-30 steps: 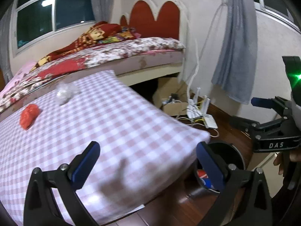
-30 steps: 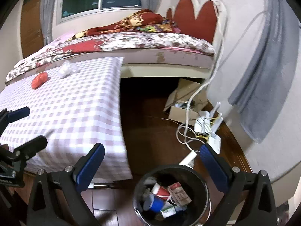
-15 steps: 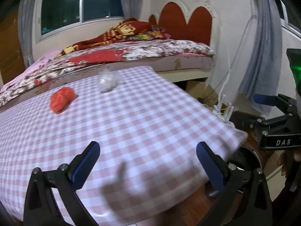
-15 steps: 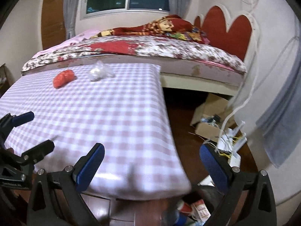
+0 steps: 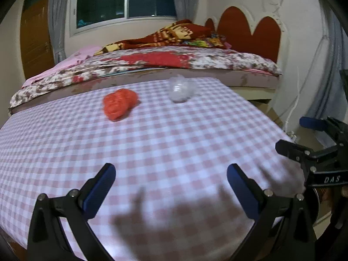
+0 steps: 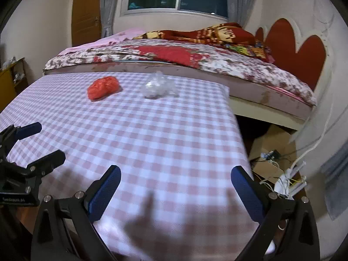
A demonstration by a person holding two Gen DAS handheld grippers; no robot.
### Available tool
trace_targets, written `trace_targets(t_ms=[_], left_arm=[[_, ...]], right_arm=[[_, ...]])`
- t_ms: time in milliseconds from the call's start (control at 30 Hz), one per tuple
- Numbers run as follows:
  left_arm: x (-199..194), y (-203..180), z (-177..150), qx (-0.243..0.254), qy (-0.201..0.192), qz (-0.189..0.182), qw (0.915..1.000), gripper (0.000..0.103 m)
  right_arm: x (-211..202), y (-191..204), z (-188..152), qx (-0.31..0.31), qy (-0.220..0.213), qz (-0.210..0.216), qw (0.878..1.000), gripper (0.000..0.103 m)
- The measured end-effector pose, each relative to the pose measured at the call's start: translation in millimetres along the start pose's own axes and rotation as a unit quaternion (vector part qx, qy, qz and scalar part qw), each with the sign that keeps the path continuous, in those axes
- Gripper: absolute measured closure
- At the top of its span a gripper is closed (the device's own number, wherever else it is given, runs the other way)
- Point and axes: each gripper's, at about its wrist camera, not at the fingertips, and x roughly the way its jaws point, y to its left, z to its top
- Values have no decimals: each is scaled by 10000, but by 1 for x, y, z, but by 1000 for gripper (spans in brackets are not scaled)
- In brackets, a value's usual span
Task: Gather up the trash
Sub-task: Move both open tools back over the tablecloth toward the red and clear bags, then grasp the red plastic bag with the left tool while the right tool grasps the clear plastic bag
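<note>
A crumpled red plastic bag [image 5: 119, 106] [image 6: 103, 90] and a crumpled clear plastic bag [image 5: 180, 90] [image 6: 157, 86] lie near the far edge of a table with a pink-and-white checked cloth [image 5: 174, 148] [image 6: 141, 134]. My left gripper [image 5: 170, 184] hangs open over the near part of the table, well short of both bags, with nothing between its fingers. My right gripper [image 6: 176, 187] is open too and empty, over the table's near right corner. Each gripper shows at the side of the other's view.
A bed [image 5: 174, 63] with a floral cover and red blanket stands right behind the table. A cardboard box [image 6: 274, 150], cables and a white router [image 6: 289, 180] lie on the wooden floor to the right. The table's right edge [image 6: 239, 130] drops to the floor.
Both grippers swung left and up from the trash bin on the floor to face the table. The bin has left both views and the two bags look nearer.
</note>
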Motion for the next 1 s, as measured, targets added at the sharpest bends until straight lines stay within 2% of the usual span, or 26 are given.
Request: trace_targets(t_ms=[233, 400, 567, 733, 867, 933, 1000], left_arm=[[20, 50, 26, -292, -115, 425, 9986, 1], [50, 79, 53, -372, -120, 606, 9974, 1], [102, 100, 80, -357, 180, 748, 9964, 1], [143, 109, 93, -360, 483, 758, 9953, 2], [170, 110, 100, -356, 771, 682, 9941, 11], [181, 112, 101, -425, 953, 622, 9926, 17], [188, 113, 101, -457, 1066, 590, 9915, 25]], right_arm=[[36, 12, 36, 160, 74, 225, 9996, 1], [84, 17, 68, 238, 288, 433, 9984, 1], [134, 10, 103, 355, 469, 507, 9970, 1], [179, 14, 137, 307, 555, 574, 9963, 2], [210, 18, 150, 338, 750, 603, 9948, 13], [224, 19, 153, 395, 896, 657, 9930, 22], [232, 20, 151, 425, 993, 671, 9919, 43]])
